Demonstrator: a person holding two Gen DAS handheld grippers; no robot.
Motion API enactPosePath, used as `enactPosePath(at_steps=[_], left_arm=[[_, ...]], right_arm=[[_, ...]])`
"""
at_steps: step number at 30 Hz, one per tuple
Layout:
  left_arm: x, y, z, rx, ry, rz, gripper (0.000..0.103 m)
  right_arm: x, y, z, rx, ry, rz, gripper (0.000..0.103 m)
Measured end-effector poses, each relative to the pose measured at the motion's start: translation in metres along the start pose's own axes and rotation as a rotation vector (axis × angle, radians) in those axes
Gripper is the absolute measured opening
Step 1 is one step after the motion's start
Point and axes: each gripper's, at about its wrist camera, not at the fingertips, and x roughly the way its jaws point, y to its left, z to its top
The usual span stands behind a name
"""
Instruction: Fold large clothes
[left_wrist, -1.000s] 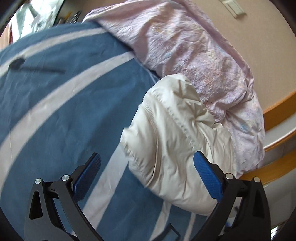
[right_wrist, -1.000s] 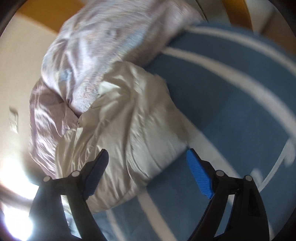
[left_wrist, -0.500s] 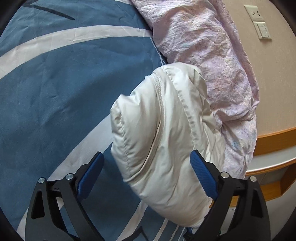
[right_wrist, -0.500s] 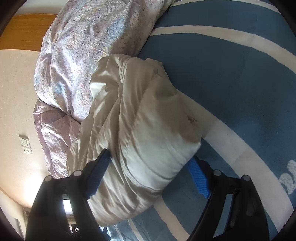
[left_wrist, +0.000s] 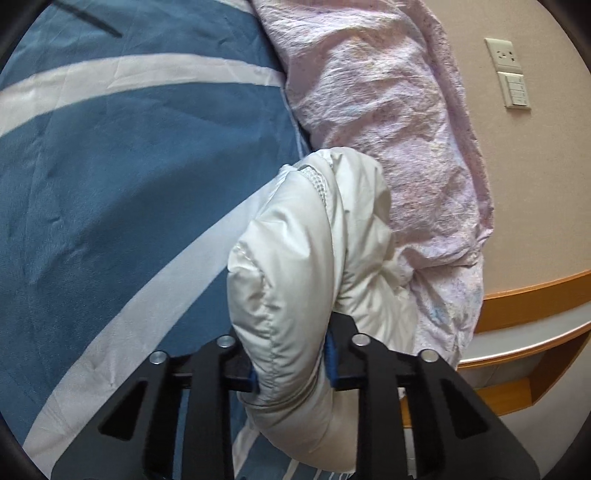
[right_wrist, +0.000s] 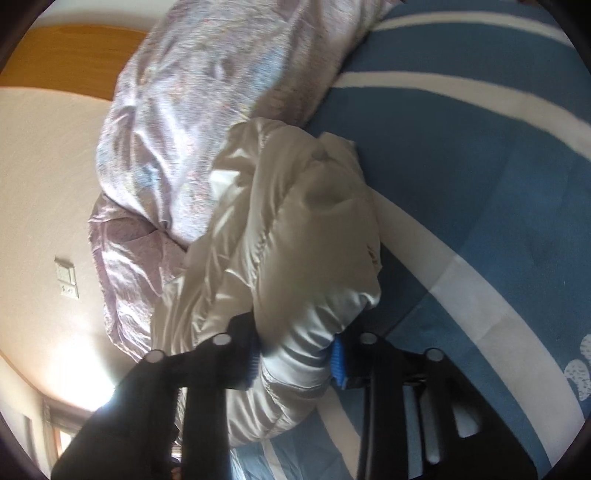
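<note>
Left wrist view: the left gripper (left_wrist: 291, 365) fills the lower centre, its jaws closing with a thick fold of the white jacket (left_wrist: 295, 266) pinched between the blue pads (left_wrist: 331, 356).
Jacket, left view: a puffy bundle running from lower centre up to mid-frame, lying on the blue sheet (left_wrist: 129, 177) and touching the pink quilt (left_wrist: 388, 129) at upper right.
Right wrist view: the right gripper (right_wrist: 295, 358) sits at lower centre, jaws closing, pads (right_wrist: 338, 360) pressing on another fold of the jacket (right_wrist: 295, 240).
Jacket, right view: heaped from lower centre to mid-frame, the quilt (right_wrist: 207, 122) against it at upper left, the sheet (right_wrist: 480, 184) spreading to the right.
Sheet: blue with broad white curved stripes, slightly creased.
Background, left view: a beige wall (left_wrist: 535, 206) at right carries a socket and switch plate (left_wrist: 509, 74); a wooden ledge (left_wrist: 535, 291) curves below it.
Sharpness: the right view is softly blurred.
</note>
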Motion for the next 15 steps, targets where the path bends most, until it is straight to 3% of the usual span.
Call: enactPosePath(at_steps=[7, 15], left_arm=[[-0.039, -0.015, -0.005, 0.064, -0.014, -0.031, 0.019], [-0.093, 0.017, -0.023, 0.058, 0.024, 0.004, 0.02]], right_arm=[[-0.03, 0.017, -0.013, -0.08, 0.014, 0.044, 0.024], [-0.064, 0.002, -0.05, -0.146, 0.089, 0.013, 0.024]])
